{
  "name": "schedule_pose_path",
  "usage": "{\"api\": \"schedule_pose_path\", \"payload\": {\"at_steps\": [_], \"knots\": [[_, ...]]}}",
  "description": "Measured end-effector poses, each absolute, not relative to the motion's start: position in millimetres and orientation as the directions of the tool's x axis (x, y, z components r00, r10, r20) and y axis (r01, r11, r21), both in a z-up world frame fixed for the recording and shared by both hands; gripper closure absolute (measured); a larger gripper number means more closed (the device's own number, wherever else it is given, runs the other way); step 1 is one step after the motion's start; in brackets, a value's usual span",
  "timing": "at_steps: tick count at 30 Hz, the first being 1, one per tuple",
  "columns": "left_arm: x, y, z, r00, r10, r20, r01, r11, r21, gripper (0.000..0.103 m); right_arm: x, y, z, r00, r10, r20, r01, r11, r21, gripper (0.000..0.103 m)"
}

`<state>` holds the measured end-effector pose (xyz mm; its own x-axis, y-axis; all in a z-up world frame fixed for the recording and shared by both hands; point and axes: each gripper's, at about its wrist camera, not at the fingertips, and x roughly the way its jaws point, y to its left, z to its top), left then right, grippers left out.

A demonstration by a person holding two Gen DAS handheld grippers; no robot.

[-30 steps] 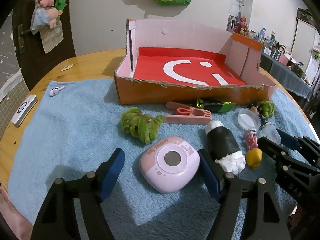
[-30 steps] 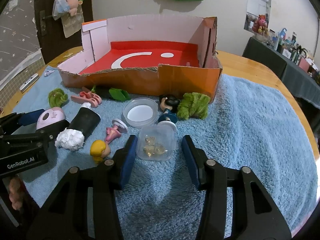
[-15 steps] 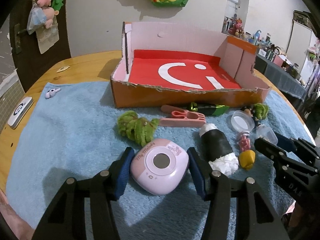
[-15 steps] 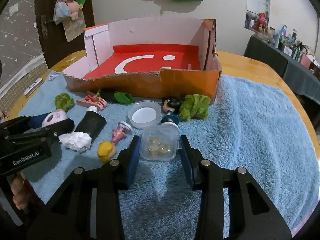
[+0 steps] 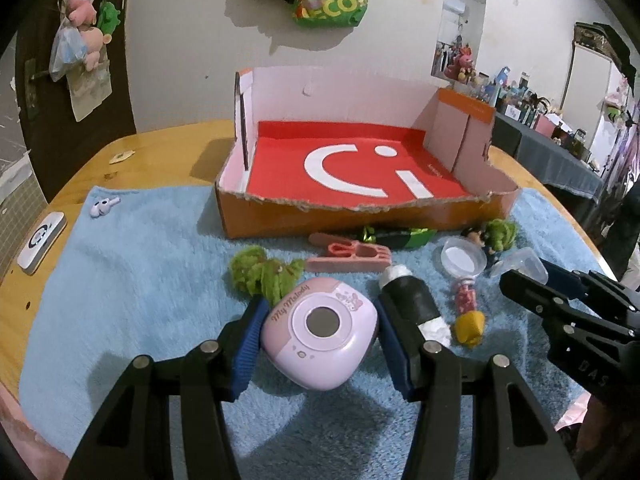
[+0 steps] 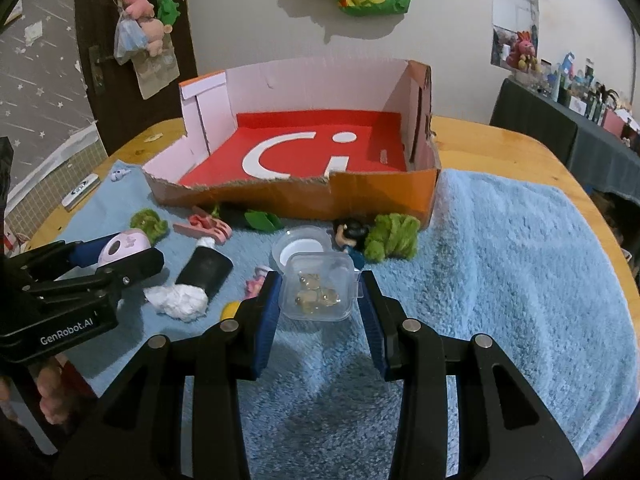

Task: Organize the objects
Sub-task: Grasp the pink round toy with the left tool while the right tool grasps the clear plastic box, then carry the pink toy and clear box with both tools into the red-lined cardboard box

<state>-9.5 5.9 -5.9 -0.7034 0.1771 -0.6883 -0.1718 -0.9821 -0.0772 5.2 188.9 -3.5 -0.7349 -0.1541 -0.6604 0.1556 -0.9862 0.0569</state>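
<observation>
Clutter lay on the towel [image 5: 132, 276] near the box [image 5: 360, 168], awaiting sorting. Left gripper [image 5: 318, 330] clamped the pink camera [image 5: 320, 330]; right gripper [image 6: 318, 294] pinched the clear tub [image 6: 318, 288], both gripped sideways, probably for lifting into the far box.

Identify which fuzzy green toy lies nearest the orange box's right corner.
The fuzzy green toy beside the black-haired doll; the other lies by the pink camera.
</observation>
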Motion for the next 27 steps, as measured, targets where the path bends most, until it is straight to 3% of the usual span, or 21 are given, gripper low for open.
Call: {"api": "schedule_pose_path", "payload": {"at_steps": [27], "knots": [[-67.1,11.1,35.7,-0.729,0.204,-0.654,-0.188,-0.977,-0.096,0.047,-43.2,184.8,33.0,-0.754,-0.181,-0.631,0.175,-0.982,0.072,0.066]]}}
